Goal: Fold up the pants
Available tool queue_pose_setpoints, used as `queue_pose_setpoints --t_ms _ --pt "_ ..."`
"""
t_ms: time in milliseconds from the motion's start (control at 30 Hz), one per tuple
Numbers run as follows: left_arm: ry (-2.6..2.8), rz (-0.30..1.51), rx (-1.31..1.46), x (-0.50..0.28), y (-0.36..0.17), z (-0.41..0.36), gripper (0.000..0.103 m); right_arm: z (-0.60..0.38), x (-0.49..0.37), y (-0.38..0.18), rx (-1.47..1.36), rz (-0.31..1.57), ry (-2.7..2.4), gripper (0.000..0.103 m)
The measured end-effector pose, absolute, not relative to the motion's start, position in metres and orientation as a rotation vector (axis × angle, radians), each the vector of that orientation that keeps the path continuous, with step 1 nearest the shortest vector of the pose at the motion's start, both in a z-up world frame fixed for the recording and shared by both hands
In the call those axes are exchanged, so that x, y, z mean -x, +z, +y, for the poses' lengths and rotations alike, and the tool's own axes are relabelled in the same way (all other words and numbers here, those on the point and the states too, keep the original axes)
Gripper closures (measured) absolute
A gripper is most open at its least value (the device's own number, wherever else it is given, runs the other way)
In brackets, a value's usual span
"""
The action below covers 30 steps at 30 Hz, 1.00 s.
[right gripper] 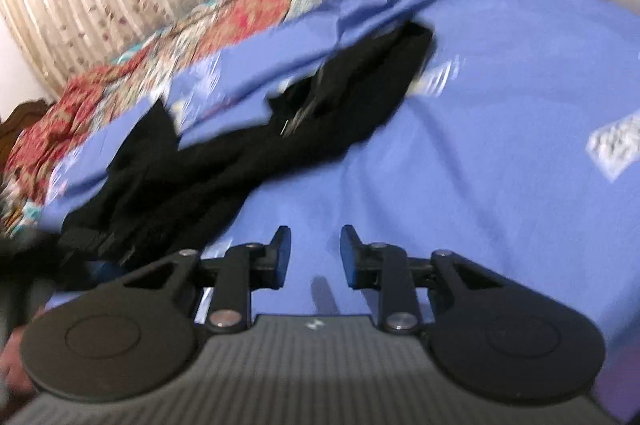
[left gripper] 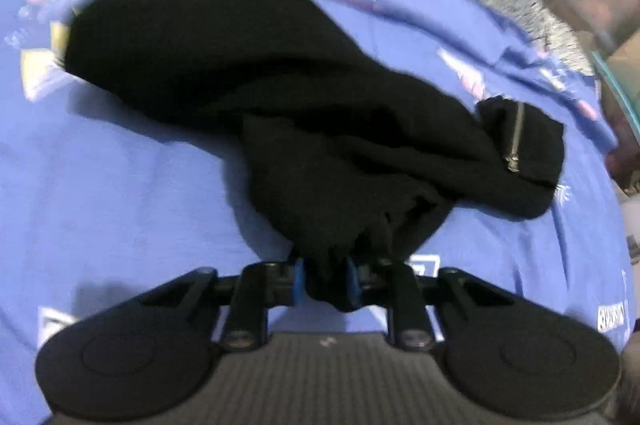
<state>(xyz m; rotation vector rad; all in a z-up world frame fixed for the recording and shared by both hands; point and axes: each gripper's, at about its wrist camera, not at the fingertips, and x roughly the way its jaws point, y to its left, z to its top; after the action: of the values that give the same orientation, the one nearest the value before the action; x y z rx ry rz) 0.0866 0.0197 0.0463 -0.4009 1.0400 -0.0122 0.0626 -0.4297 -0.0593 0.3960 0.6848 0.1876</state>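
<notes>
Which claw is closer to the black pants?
Left. The left gripper is shut on a bunch of the black pants, touching them. The right gripper is open over the bare blue bedsheet, with the pants off to its left.

From my seat I can read almost nothing. On each gripper body, just behind the jaws, sits a small pale mark: on the left gripper (left gripper: 325,283) it is a faint speck, on the right gripper (right gripper: 315,257) it looks like an "H"-shaped logo, too small for me to name. To the right of the left jaws, on the blue bedsheet (left gripper: 120,193), there is a white printed patch (left gripper: 611,317) with letters, but blur keeps me from reading them. Other pale prints on the sheet are equally smeared
</notes>
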Motion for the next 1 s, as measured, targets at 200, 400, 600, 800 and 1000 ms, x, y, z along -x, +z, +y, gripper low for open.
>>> queue_pose_setpoints --t_ms 200,400,600,800,1000 --pt "0.003 0.842 0.444 0.027 0.104 0.113 0.1 -0.44 -0.104 -0.039 -0.389 0.598 0.137 0.072" --pt "0.296 0.831 0.461 0.083 0.1 0.178 0.084 -0.386 -0.133 -0.045 -0.334 0.63 0.227 0.071" --pt "0.182 0.891 0.668 0.03 0.068 0.187 0.026 -0.315 -0.179 -0.039 -0.027 0.591 0.328 0.035" --pt "0.017 0.985 0.722 -0.04 0.028 0.145 0.007 -0.236 -0.221 -0.069 0.53 0.577 0.4 0.035" --pt "-0.022 1.015 0.69 -0.039 0.035 0.13 0.092 -0.274 -0.288 0.02 0.166 0.535 0.204 0.095"
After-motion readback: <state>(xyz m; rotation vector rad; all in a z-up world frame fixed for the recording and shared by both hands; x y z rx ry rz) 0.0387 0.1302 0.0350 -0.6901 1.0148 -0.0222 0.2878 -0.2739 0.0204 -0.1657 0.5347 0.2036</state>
